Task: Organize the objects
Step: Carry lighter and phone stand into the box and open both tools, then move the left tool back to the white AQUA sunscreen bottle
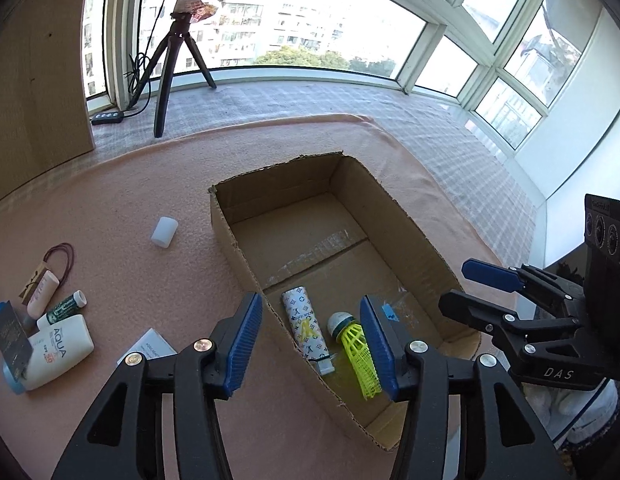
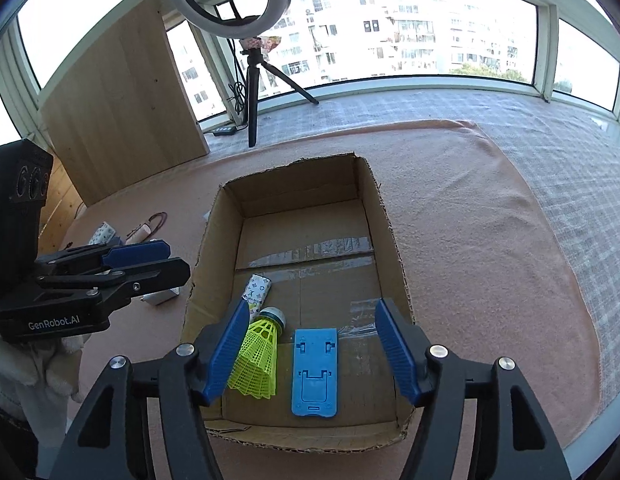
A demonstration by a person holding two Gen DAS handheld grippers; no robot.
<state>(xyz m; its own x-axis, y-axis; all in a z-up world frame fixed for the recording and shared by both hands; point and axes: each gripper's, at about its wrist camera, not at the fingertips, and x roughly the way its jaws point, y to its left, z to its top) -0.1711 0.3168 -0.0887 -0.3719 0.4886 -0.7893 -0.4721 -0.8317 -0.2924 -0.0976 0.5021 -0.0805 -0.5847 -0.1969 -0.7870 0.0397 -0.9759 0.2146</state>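
Pink blanket (image 2: 490, 208) spread over a windowsill platform, ring light on a tripod (image 2: 251, 92) at the far edge. Open cardboard box (image 2: 310, 184) at centre, already holding three things near its front end: a patterned white tube (image 2: 258, 288) at the left, a yellow shuttlecock (image 2: 259, 360) beside it, a flat blue phone stand (image 2: 314, 372) to the right of that. Still outside the box, well to its left on the blanket: white AQUA bottle (image 1: 59, 354), smaller tubes and a green-and-white stick (image 1: 63, 306) clustered near it, brown elastic loop (image 1: 59, 260), small white cylinder (image 1: 164, 232) lying alone nearer the box.

Left gripper (image 1: 310, 344) poised above the box's left wall, jaws apart, nothing between the pads. Right gripper (image 2: 312, 352) above the box's front end, jaws likewise apart and empty, phone stand lying free below.

Risks, judged from here: left gripper low over the box wall, so a sideways sweep toward the leftover items could catch the cardboard edge and drag the box. The white cylinder could roll away if nudged on its side. The clustered bottles touching or overlapping, so a careless pinch could grab two or knock one off.
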